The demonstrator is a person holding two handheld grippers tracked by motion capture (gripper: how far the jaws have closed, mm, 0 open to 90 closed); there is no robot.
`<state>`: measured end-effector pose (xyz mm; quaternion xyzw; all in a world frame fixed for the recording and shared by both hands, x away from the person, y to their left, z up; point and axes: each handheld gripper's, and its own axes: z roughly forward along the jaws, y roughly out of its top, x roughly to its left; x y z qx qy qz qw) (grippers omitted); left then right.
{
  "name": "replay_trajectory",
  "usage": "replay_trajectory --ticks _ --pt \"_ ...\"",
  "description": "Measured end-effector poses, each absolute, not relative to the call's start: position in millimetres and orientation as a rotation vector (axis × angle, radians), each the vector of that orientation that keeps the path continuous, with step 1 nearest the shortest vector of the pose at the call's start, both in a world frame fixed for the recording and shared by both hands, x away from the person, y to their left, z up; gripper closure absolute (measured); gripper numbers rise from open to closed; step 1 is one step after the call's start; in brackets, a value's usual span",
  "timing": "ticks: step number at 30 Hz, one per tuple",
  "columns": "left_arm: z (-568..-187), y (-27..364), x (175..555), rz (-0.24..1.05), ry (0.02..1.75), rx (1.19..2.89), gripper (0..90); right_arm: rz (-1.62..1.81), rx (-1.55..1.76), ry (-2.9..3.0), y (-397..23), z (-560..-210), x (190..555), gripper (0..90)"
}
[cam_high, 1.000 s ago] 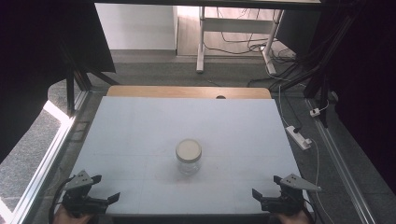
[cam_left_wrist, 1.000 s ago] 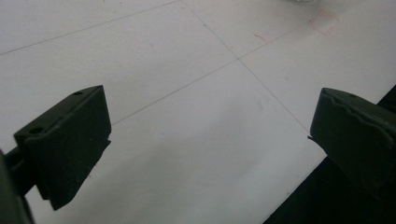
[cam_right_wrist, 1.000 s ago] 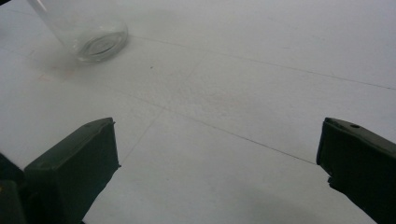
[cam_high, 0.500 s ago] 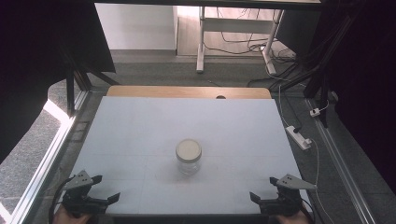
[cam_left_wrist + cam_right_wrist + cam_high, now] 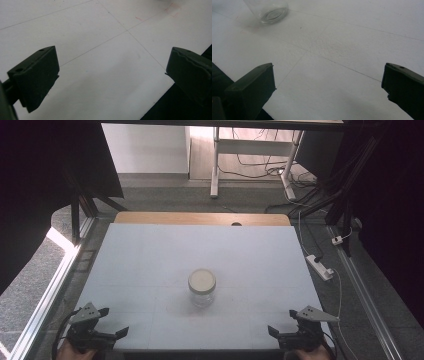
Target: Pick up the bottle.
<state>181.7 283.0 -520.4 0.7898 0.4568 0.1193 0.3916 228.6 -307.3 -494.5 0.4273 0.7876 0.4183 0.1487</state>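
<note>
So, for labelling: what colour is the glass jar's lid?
Cream-white, on the clear glass jar; the high view shows it best.

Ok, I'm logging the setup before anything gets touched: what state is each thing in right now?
Glass jar: upright near the middle of the white table, cream lid on, untouched.
Left gripper: jaws open, holding nothing, at the near left edge.
Right gripper: jaws open, holding nothing, at the near right edge.

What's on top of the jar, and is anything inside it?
A pale round lid sits on the glass jar. The clear wall shows no obvious contents, though the lid hides the upper part.
</note>
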Motion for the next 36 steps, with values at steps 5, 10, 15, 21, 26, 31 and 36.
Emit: replay_trajectory --ticks 5,10,15,21,26,31,36 --pt "-515 278 182 0.350 1.140 2.009 0.0 1.214 1.232 2.256 -308 -494 228 0.0" --pt "-510 279 185 0.325 1.103 1.986 0.0 1.214 1.229 2.260 -308 -494 228 0.0" --pt "-511 272 191 0.296 1.032 1.999 0.0 1.207 1.228 2.265 -307 -495 229 0.0" --pt "-511 257 197 0.285 0.948 2.013 0.0 1.203 1.218 2.274 -307 -495 229 0.0" --pt "-511 251 203 0.269 0.911 1.988 0.0 1.202 1.216 2.280 -307 -495 229 0.0" --pt "-513 244 212 0.223 0.906 2.000 0.0 1.198 1.217 2.284 -306 -495 229 0.0" --pt "-512 234 221 0.200 0.906 2.016 0.0 1.196 1.217 2.288 -306 -495 229 0.0"
